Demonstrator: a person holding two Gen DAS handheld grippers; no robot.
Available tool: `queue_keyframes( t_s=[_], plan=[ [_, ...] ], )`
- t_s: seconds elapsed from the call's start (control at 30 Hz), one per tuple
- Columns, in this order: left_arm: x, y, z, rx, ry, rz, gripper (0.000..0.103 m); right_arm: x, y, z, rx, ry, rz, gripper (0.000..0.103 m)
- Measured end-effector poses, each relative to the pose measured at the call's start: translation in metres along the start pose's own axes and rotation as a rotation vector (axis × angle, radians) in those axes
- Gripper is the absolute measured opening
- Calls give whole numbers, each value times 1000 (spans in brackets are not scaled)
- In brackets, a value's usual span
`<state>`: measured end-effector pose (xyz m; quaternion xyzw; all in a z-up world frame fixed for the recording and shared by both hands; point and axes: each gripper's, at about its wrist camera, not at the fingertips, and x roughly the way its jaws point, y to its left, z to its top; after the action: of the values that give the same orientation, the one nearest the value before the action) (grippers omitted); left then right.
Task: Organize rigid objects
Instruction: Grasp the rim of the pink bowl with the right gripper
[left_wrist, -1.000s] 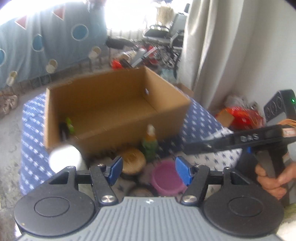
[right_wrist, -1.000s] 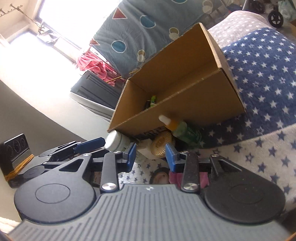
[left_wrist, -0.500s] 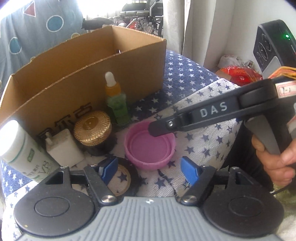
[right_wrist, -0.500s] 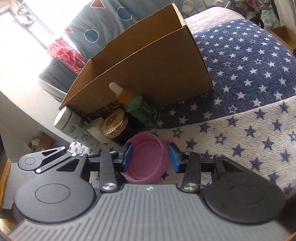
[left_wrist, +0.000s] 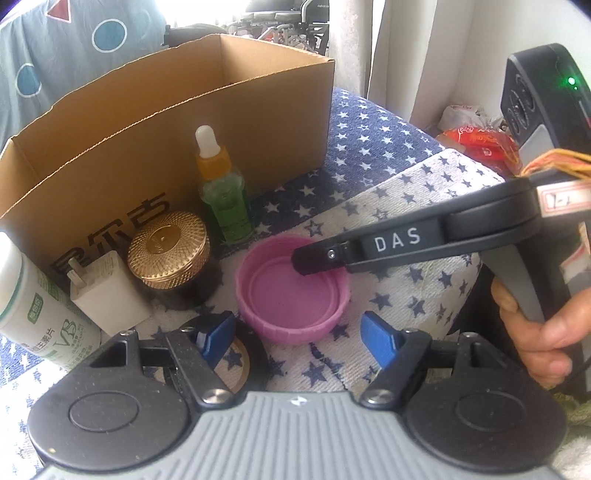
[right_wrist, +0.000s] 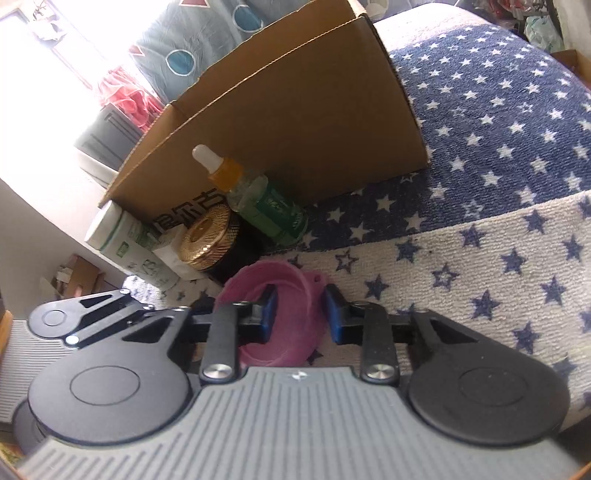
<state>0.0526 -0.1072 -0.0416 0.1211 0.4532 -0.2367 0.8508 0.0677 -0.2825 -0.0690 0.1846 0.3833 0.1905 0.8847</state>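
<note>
- Clamped on the pink plastic lid (right_wrist: 291, 317), my right gripper (right_wrist: 299, 314) has one blue pad inside the lid's bowl and the other outside, with the rim wall pinched between them.
- From the left wrist view, that same right gripper (left_wrist: 314, 262) reaches in from the right, its black tip laid over the far right rim of the pink plastic lid (left_wrist: 291, 291); my right hand (left_wrist: 539, 332) wraps the grey handle.
- My left gripper (left_wrist: 299, 338) stands released, blue pads wide apart and holding nothing, just near of the lid.
- That lid is a round, shallow cap lying hollow side up, matte pink, with a ridged outer wall and stepped rings inside. In the right wrist view its rim looks tilted up where I grip it.
- It sits on the star-printed cloth (left_wrist: 406, 206), on the pale band with blue stars, near of the cardboard box (left_wrist: 147, 122).
- Left of the lid, in a row against the box's near wall: a gold-lidded jar (left_wrist: 166, 251), a white plug adapter (left_wrist: 107, 291) and a white bottle with green print (left_wrist: 33, 314) lying on its side.
- A green dropper bottle (left_wrist: 221, 195) with an orange collar and white bulb stands upright, just far of the lid and touching the box wall or nearly so.
- Under my left pad lies a dark ring (left_wrist: 236, 365), partly hidden.
</note>
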Motion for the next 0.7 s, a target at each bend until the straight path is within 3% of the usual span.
queue_keyframes(
  t_s=[0.1, 0.5, 0.7],
  plan=[
    [2, -2, 2, 8, -3, -12, 76, -2, -4, 0, 7, -8, -1, 11],
    [9, -24, 12, 54, -28, -62, 75, -21, -20, -1, 26, -42, -41, 10],
    [14, -33, 12, 112, -29, 4, 75, -27, -34, -5, 73, -38, -32, 13]
  ],
)
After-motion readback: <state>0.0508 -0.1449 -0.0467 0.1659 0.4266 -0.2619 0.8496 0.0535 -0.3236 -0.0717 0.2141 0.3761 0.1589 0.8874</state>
